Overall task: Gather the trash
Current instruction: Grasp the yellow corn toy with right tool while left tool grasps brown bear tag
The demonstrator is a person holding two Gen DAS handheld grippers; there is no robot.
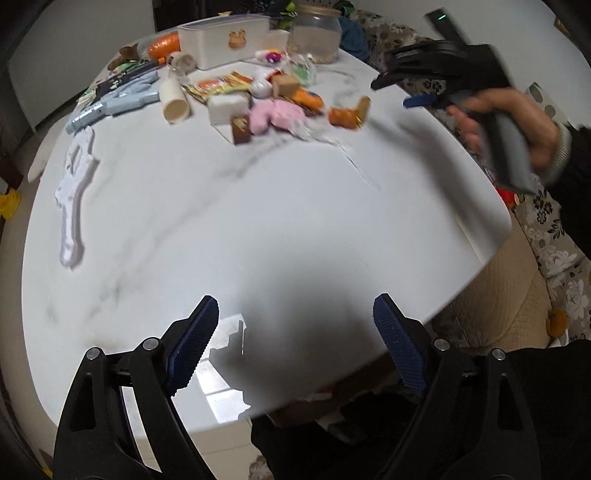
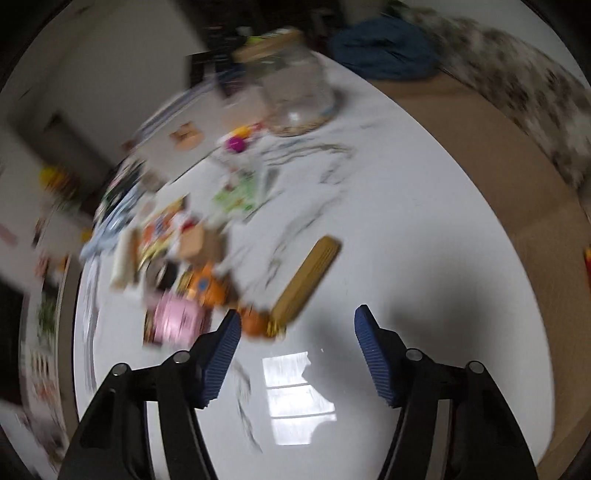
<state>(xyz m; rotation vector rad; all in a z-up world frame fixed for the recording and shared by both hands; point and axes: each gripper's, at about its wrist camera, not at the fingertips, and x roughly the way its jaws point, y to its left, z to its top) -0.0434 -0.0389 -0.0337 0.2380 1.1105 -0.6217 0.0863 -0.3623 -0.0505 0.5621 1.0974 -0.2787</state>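
Trash (image 1: 273, 99), a loose heap of wrappers and scraps, lies on the white table (image 1: 258, 229) just in front of the glass jar (image 1: 314, 35). Left gripper (image 1: 295, 343) and right gripper (image 2: 297, 354) both gape empty, probably readying for a pick

We see soft daylight, with window glare on the glossy surface (image 1: 258, 229) and shadows beneath the jaws. The right wrist view is heavily motion-blurred; both views bend at the edges.
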